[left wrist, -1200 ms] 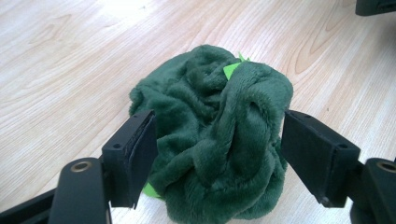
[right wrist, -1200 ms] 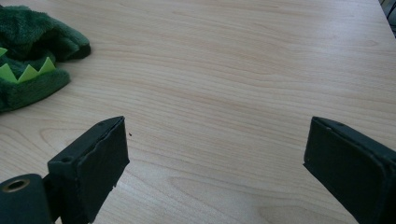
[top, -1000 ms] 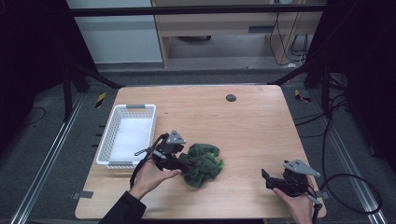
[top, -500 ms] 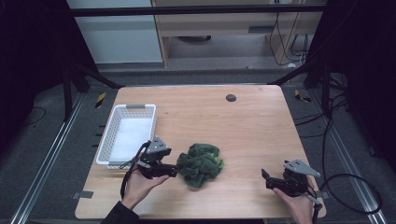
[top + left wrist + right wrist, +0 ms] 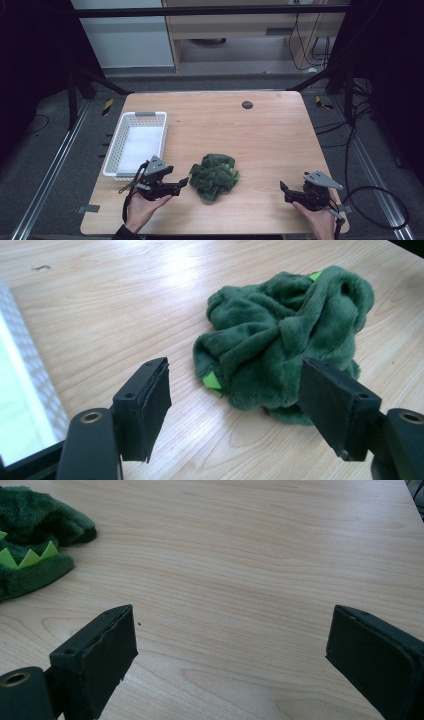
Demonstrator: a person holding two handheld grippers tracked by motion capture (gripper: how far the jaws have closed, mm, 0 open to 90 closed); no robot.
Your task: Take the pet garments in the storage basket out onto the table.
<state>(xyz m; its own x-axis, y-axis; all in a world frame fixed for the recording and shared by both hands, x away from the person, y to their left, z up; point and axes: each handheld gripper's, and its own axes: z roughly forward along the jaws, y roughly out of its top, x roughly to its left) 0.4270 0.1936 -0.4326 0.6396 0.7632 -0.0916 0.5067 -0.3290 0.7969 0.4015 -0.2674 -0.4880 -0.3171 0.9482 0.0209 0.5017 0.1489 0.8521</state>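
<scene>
A crumpled dark green plush cloth (image 5: 215,176) with small bright green points lies near the table's front middle. My left gripper (image 5: 181,184) sits just left of it, jaws aimed at it and a short gap away. In the left gripper view the cloth (image 5: 285,345) lies beyond the jaws, and the left gripper (image 5: 235,390) is open; its jaws have just been closing slightly with nothing between them. My right gripper (image 5: 284,189) rests open at the front right. In the right gripper view it (image 5: 230,640) is over bare wood, the cloth (image 5: 30,545) at far left.
A white mesh basket (image 5: 114,145) stands at the left edge of the table, close behind my left hand; its wall (image 5: 20,405) also edges the left gripper view. A small dark round hole (image 5: 247,104) marks the far middle of the wooden tabletop (image 5: 270,140).
My left gripper has drawn back leftward and toward the table's front, away from the cloth it was on a second ago. The cloth now lies free. The right gripper has not moved.
</scene>
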